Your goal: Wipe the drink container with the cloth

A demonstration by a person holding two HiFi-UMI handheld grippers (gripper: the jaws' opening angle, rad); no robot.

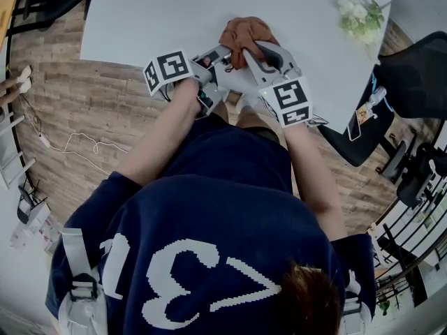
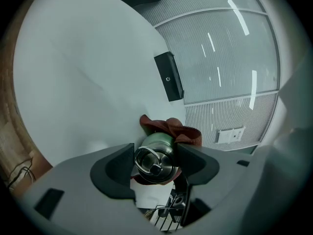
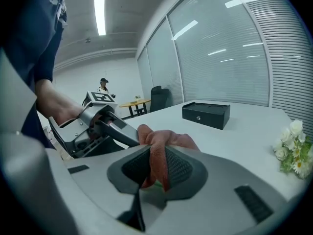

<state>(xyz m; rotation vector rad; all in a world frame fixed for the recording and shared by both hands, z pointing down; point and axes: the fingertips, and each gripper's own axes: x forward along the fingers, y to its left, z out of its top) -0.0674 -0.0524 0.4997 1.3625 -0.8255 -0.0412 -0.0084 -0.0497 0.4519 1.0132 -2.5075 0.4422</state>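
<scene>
A green metal drink container [image 2: 155, 155] with a steel lid and ring lies on its side between the jaws of my left gripper [image 2: 155, 164], which is shut on it. A rust-brown cloth [image 2: 177, 131] is draped over the container's far end. My right gripper [image 3: 155, 170] is shut on a fold of the cloth [image 3: 164, 140], just right of the left gripper's grey body [image 3: 90, 127]. In the head view both grippers, left [image 1: 222, 53] and right [image 1: 261, 51], meet under the bunched cloth [image 1: 246, 33] at the table's near edge. The container is hidden there.
The white table [image 1: 140, 19] holds a black box [image 3: 205, 114] farther back and a bunch of white flowers [image 1: 360, 16] at the right. A black chair [image 1: 412, 75] stands beside the table's right corner. Cables [image 1: 77, 145] trail over the wood floor at the left.
</scene>
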